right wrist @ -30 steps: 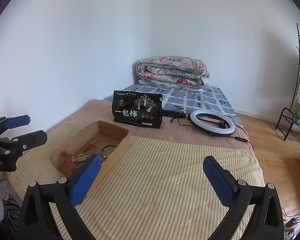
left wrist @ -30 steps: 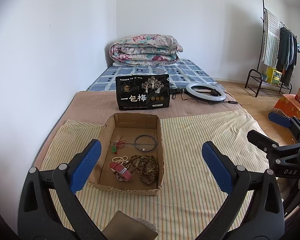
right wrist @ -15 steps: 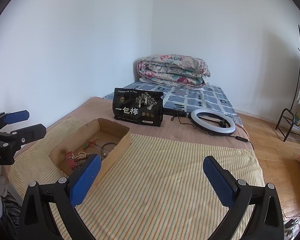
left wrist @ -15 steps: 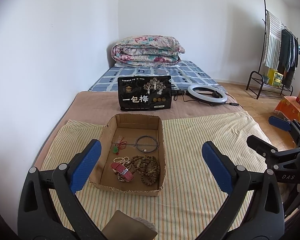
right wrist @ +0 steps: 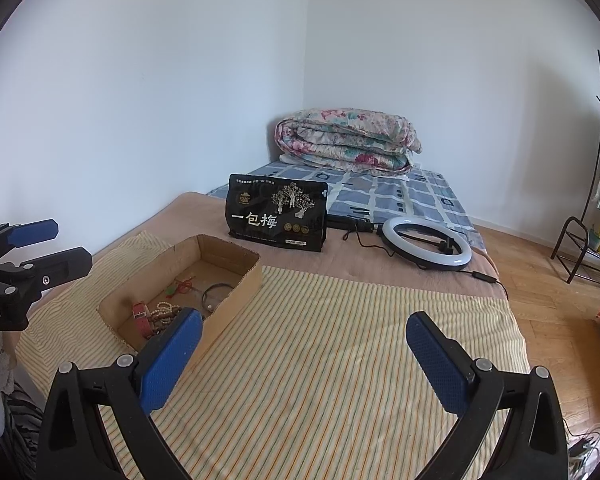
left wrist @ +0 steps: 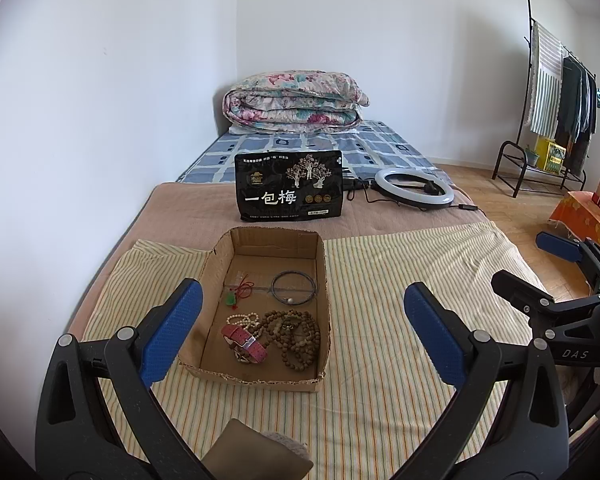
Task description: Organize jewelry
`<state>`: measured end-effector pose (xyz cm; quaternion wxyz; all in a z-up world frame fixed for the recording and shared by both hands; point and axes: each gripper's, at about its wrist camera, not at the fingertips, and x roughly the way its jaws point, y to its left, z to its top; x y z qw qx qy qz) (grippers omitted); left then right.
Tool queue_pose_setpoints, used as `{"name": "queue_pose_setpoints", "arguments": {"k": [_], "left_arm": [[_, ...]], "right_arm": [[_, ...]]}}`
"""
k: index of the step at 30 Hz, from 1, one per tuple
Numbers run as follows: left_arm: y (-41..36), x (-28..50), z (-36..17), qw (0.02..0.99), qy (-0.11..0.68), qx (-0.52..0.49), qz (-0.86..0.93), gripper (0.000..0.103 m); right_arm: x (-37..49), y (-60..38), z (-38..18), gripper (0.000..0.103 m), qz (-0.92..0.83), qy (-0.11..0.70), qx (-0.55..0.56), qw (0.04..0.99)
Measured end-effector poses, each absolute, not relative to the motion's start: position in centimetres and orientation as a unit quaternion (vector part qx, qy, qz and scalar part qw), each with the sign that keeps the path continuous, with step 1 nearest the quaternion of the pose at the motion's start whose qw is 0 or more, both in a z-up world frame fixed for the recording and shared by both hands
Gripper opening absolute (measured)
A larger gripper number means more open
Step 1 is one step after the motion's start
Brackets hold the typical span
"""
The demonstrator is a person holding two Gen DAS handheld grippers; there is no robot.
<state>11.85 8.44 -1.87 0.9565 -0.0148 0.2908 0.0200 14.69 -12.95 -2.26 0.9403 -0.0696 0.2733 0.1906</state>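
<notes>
A shallow cardboard box [left wrist: 324, 280] [right wrist: 236, 300] lies on a striped cloth on the bed. It holds a brown bead necklace [left wrist: 296, 336], a red watch strap [left wrist: 246, 342], a white bead bracelet [left wrist: 242, 317], a dark bangle [left wrist: 293, 287] and a green pendant on red cord [left wrist: 232, 300]. My left gripper [left wrist: 300, 332] is open and empty, raised above the box's near end. My right gripper [right wrist: 304, 356] is open and empty over the cloth to the right of the box; it also shows in the left wrist view [left wrist: 540, 272].
A black snack bag [left wrist: 289, 191] stands behind the box. A ring light [left wrist: 414, 192] with cable lies to the bag's right. A folded floral quilt [left wrist: 294, 102] sits at the far end by the wall. A clothes rack [left wrist: 552, 92] stands at right.
Both grippers have drifted slightly; the box sits a little lower and nearer in the left wrist view. Both stay open and empty.
</notes>
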Motion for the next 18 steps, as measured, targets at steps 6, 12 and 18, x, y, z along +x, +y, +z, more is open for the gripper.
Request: {"name": "queue_pose_setpoints", "arguments": {"k": [6,12,18], "left_arm": [[8.45,11.86,-1.87,0.957,0.291,-0.014,0.02,0.102],[8.55,11.91,-1.84,0.956,0.291,-0.014,0.019,0.102],[8.63,11.92,-1.92,0.955,0.295,-0.013,0.019,0.102]], "right_arm": [[14.67,-12.98,-2.28,0.103,0.191,0.274,-0.069,0.94],[14.63,-13.02,-2.38,0.103,0.191,0.275,-0.068,0.94],[14.62,-13.03,-2.48,0.103,0.192,0.276,-0.069,0.939]]}}
